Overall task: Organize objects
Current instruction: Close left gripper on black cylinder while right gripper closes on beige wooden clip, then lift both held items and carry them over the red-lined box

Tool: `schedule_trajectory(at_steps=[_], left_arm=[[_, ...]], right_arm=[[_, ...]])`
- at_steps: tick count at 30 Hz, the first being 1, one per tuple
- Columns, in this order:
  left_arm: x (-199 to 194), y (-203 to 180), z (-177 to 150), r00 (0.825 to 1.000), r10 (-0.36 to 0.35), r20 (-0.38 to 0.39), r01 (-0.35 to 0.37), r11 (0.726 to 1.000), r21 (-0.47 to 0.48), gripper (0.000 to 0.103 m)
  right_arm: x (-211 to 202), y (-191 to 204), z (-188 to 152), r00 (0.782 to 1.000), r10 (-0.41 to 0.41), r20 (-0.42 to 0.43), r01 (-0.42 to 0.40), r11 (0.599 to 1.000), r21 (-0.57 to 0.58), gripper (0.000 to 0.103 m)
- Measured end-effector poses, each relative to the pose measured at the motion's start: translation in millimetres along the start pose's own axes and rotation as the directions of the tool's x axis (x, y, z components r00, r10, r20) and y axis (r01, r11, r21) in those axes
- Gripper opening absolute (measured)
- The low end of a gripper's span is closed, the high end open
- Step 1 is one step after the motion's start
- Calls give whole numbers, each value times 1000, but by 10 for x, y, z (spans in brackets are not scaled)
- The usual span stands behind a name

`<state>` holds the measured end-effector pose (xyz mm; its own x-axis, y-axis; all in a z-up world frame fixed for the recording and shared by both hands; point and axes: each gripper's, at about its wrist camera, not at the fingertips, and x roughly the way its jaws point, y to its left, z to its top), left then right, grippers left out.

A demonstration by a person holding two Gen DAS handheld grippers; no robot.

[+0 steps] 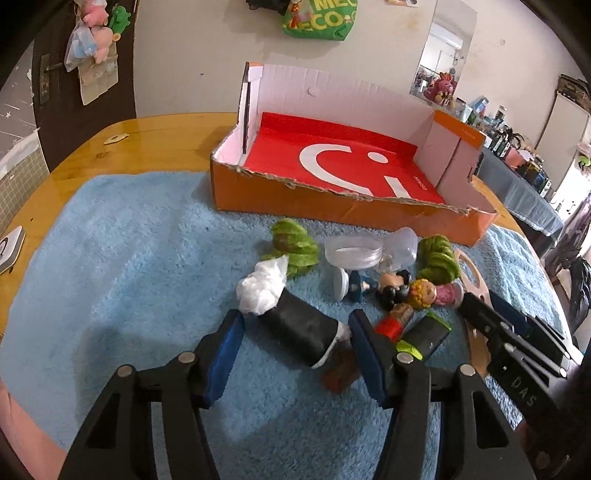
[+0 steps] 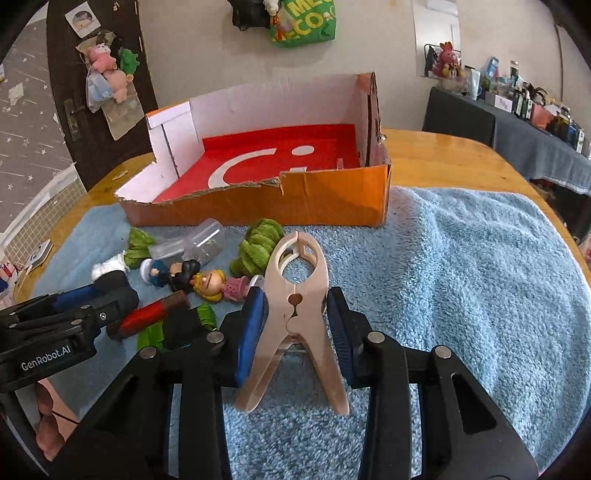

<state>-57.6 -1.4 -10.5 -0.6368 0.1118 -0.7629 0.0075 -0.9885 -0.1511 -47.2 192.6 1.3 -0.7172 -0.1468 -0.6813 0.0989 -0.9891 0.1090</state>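
Fluffy cloth towel (image 2: 461, 266); glossy wood table (image 2: 443, 155); torn cardboard box (image 2: 332, 199).

"GenRobot.AI" is printed in white on the black body of the left gripper (image 2: 70, 310), at near left. A green fabric bag (image 2: 304, 22) hanging on the far wall bears partial yellow lettering, "ME" above "ECO". The right gripper (image 1: 513, 325) shows the letters "DAS".

Your towel (image 2: 461, 258) reads fluffy pale blue over a honey-yellow table (image 2: 443, 155). The box (image 2: 295, 199) shows orange outside, white walls, and a red floor with a white curved mark and dot. Beside it, two leafy green bundles (image 1: 295, 243), a clear lidded jar (image 1: 354, 253), a yellow-haired figure (image 1: 424, 293) in pink. Your clamp (image 2: 295, 291) is pale wood; the black roll (image 1: 299, 328) is capped in white. Blue pads (image 1: 225, 354) on black fingers.
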Motion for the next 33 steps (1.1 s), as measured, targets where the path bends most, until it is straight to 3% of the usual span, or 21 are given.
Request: schedule_trajectory(at_steps=[9, 12, 18, 33], left_arm=[[61, -64, 19, 999, 40, 20, -40, 999, 25, 60], [52, -43, 13, 999, 44, 26, -45, 999, 25, 56], [32, 21, 17, 999, 36, 28, -36, 999, 12, 47], [-8, 61, 5, 999, 34, 33, -34, 999, 11, 42]], right_arm=[[51, 51, 2, 1000, -28, -14, 27, 999, -42, 34], [53, 68, 0, 999, -32, -15, 31, 998, -49, 34], [44, 53, 0, 1000, -22, -19, 22, 999, -40, 34], [-108, 33, 44, 999, 28, 21, -28, 1000, -4, 33]])
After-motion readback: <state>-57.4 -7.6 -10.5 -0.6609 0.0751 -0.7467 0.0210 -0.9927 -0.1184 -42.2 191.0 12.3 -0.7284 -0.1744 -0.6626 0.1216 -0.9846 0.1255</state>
